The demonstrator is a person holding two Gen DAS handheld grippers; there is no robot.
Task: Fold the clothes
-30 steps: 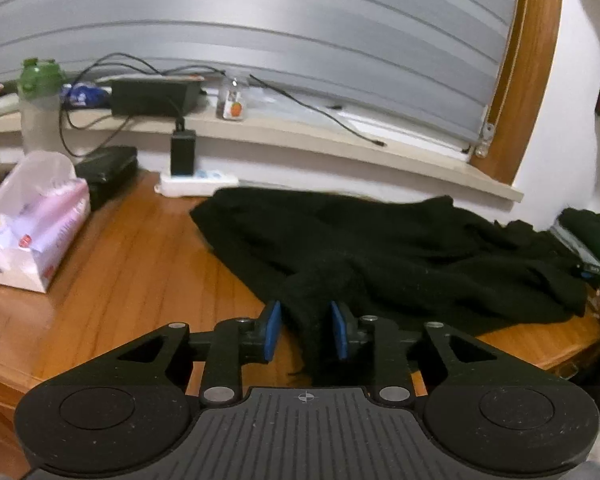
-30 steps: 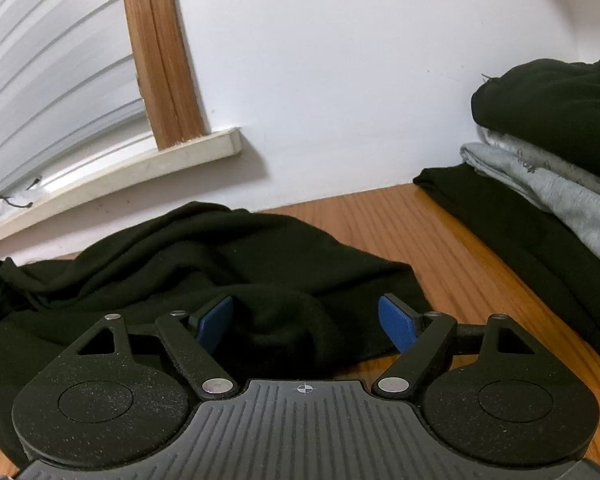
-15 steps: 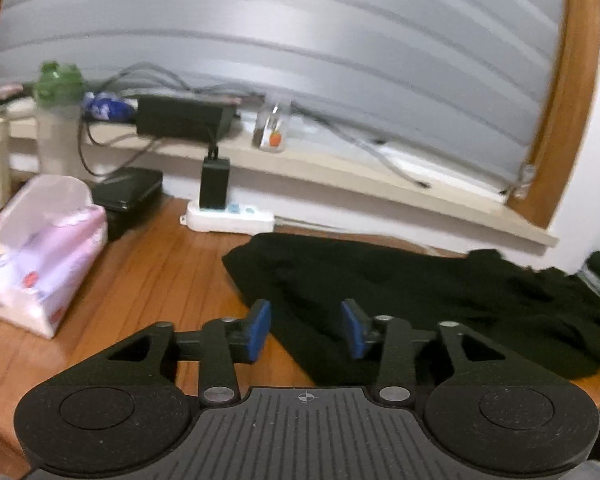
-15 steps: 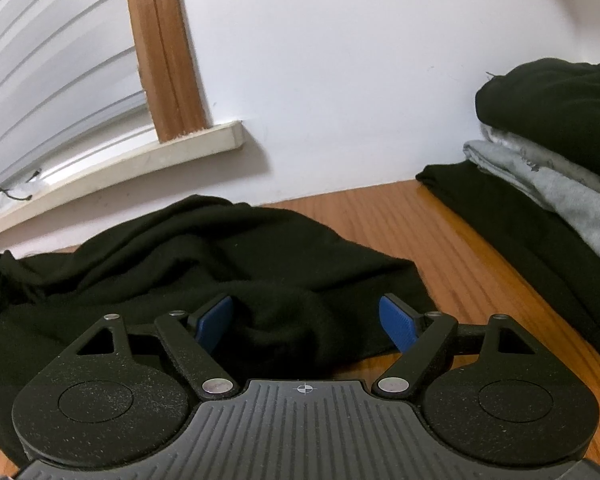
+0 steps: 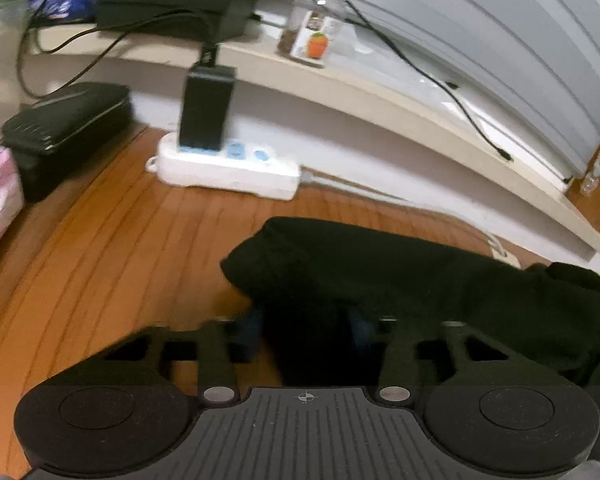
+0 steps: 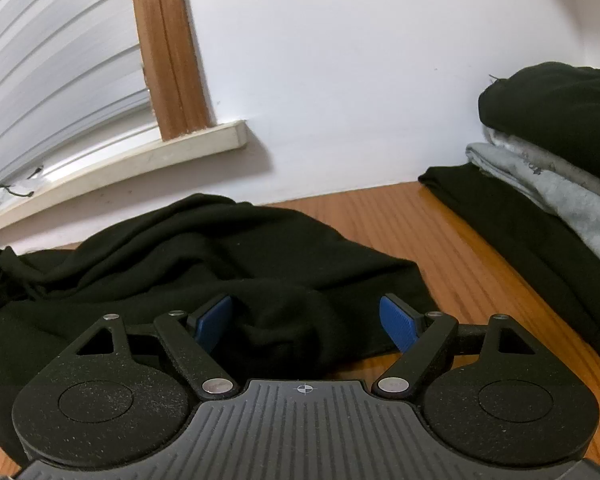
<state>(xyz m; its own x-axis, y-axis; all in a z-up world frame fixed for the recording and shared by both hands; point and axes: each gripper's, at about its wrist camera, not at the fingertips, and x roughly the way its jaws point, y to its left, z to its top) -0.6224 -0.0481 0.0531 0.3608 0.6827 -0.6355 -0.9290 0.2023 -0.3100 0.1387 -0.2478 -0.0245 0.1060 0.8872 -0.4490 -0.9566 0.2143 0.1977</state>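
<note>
1. Closing in on a fold of the black garment (image 5: 400, 280), the left tool (image 5: 306, 334) has just been narrowing its jaws; dark cloth fills the gap between the blurred blue pads, though the motion blur leaves it unclear whether they press it.
2. Ahead of the left tool and to its right, the garment spreads across the wooden tabletop (image 5: 112, 248).
3. Beyond the left tool, a white power strip (image 5: 228, 170) sits against the wall with a black adapter (image 5: 206, 108) plugged in; a small jar (image 5: 316, 24) stands on the windowsill (image 5: 380, 96).
4. The right tool (image 6: 306, 324) stands wide open over a bunched edge of the garment, pads clear of the cloth.
5. Well off to the right tool's right, a stack of folded clothes (image 6: 560, 168) rests on the tabletop.
</note>
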